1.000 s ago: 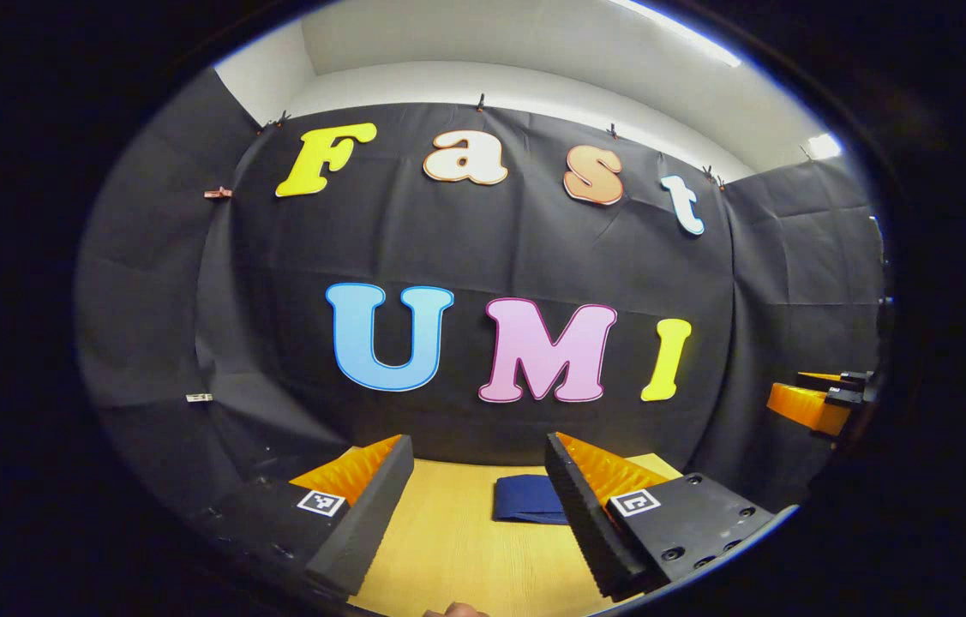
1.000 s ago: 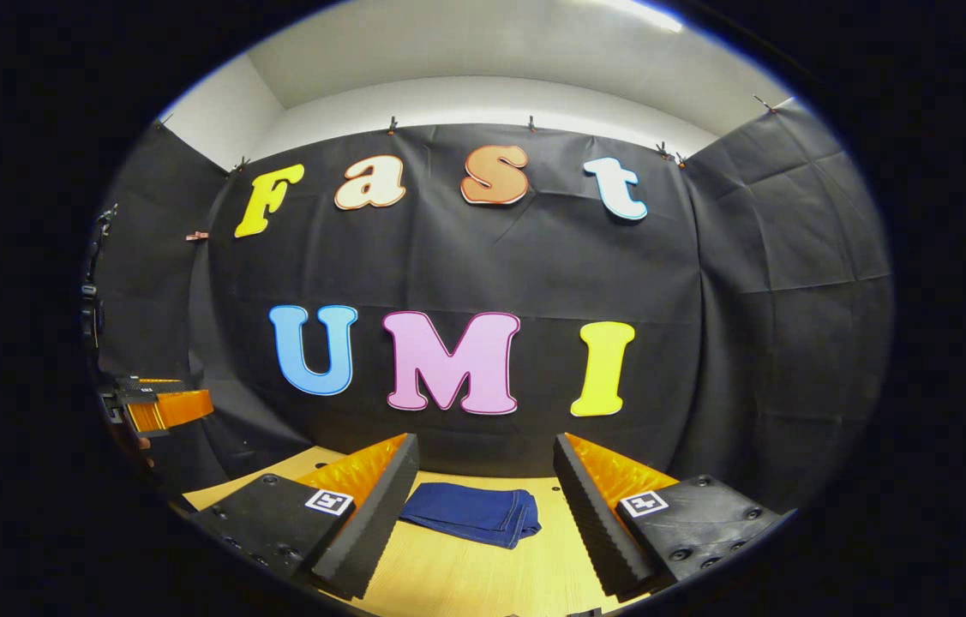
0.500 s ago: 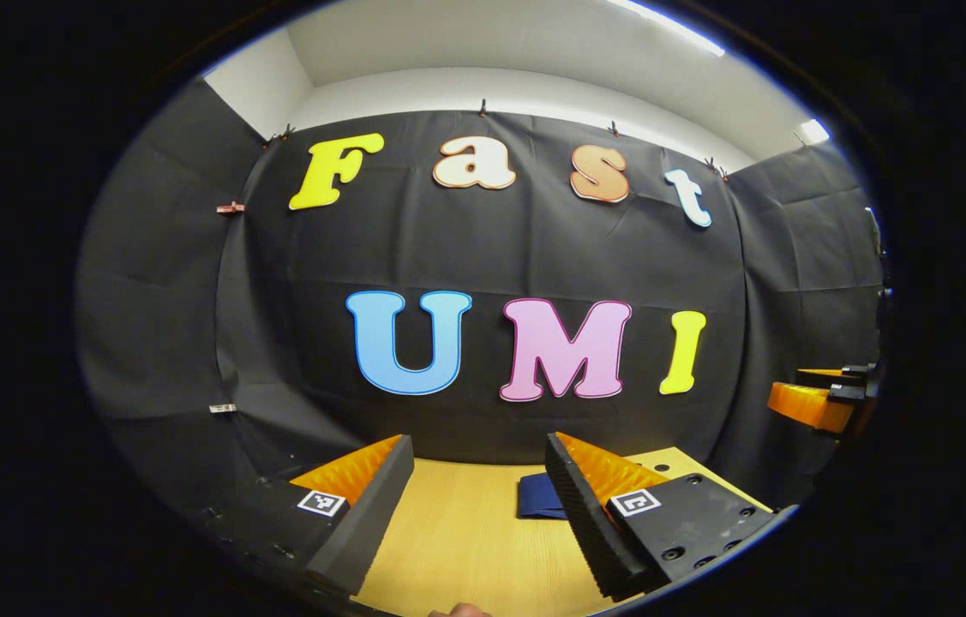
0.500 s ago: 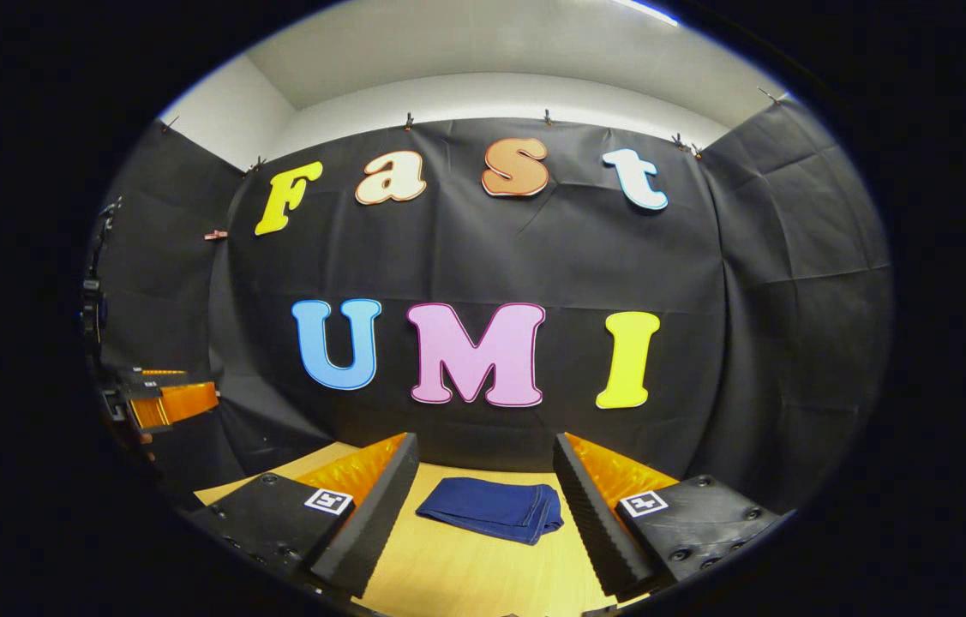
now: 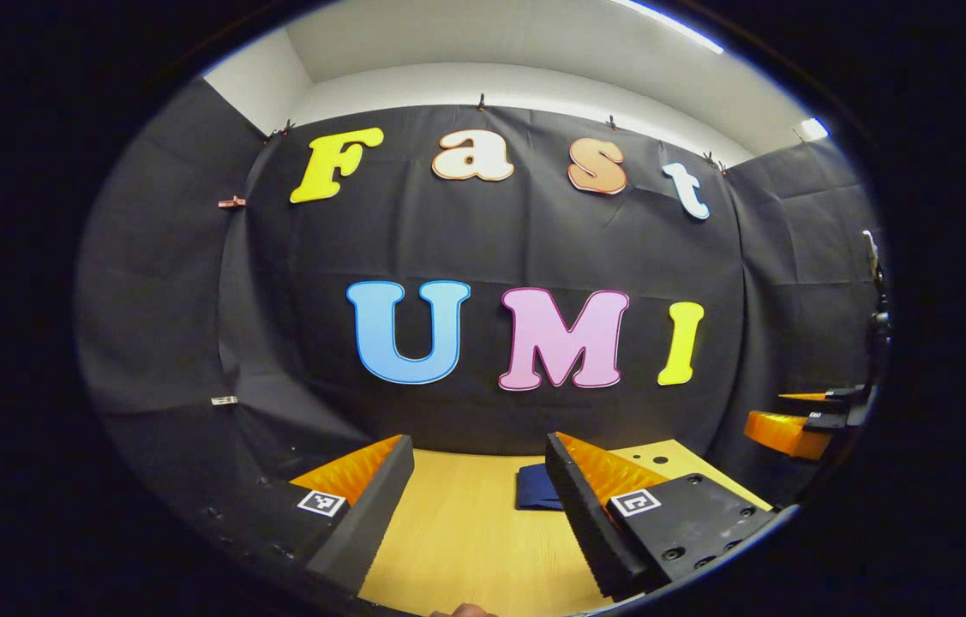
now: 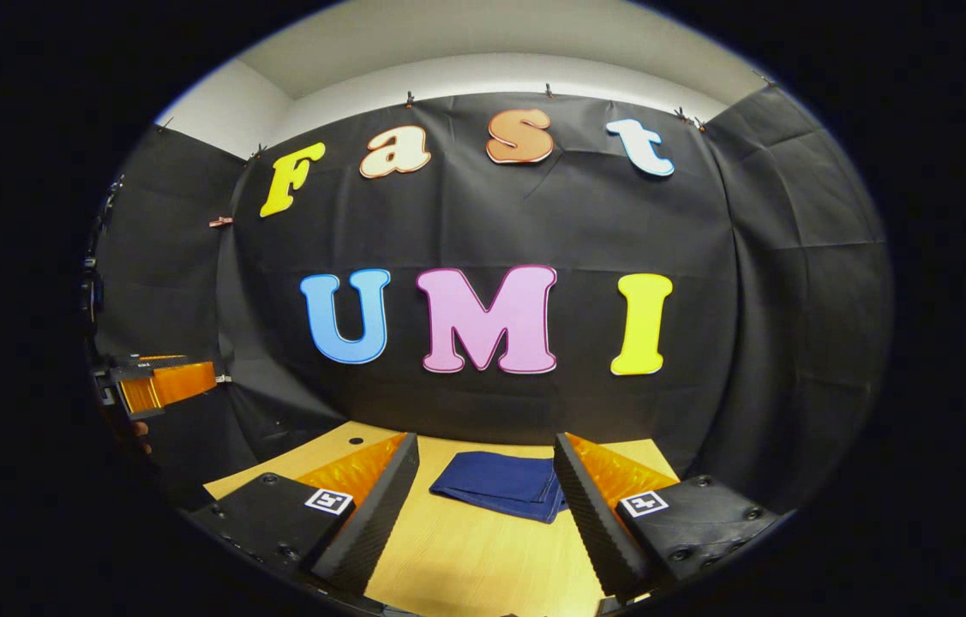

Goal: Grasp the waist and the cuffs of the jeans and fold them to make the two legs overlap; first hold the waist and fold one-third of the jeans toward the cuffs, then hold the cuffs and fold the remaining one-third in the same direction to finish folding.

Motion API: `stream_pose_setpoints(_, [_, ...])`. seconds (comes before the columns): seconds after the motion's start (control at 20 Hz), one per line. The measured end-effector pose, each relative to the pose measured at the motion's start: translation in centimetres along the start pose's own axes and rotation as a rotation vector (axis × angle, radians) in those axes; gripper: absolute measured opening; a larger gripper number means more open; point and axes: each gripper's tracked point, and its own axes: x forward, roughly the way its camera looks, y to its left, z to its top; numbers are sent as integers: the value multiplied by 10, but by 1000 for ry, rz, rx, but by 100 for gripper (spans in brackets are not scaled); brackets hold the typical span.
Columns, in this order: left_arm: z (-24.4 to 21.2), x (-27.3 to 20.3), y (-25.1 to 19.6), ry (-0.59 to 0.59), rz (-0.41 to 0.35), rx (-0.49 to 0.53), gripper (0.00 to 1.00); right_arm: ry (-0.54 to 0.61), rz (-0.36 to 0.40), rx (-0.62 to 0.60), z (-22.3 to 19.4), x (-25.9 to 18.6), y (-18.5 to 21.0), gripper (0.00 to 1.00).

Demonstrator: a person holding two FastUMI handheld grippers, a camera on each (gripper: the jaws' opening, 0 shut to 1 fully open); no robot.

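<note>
Jeans (image 6: 501, 484) lay folded flat on the wooden table (image 6: 465, 557), left gripper (image 5: 476, 501) wide apart above the table, right gripper (image 6: 483, 506) wide too, nothing held.

A recording booth, not a home: black cloth (image 6: 483, 214) clipped up as walls on three sides, a bare white wall (image 5: 534, 81) and ceiling light above, and one plain wooden tabletop (image 6: 465, 557) inside
</note>
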Motion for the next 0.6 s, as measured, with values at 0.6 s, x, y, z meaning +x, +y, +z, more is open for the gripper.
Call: stream_pose_setpoints(0.6, [10, -15, 12, -9, 77, 0, 96, -93, 104, -107, 32, 31, 38, 99])
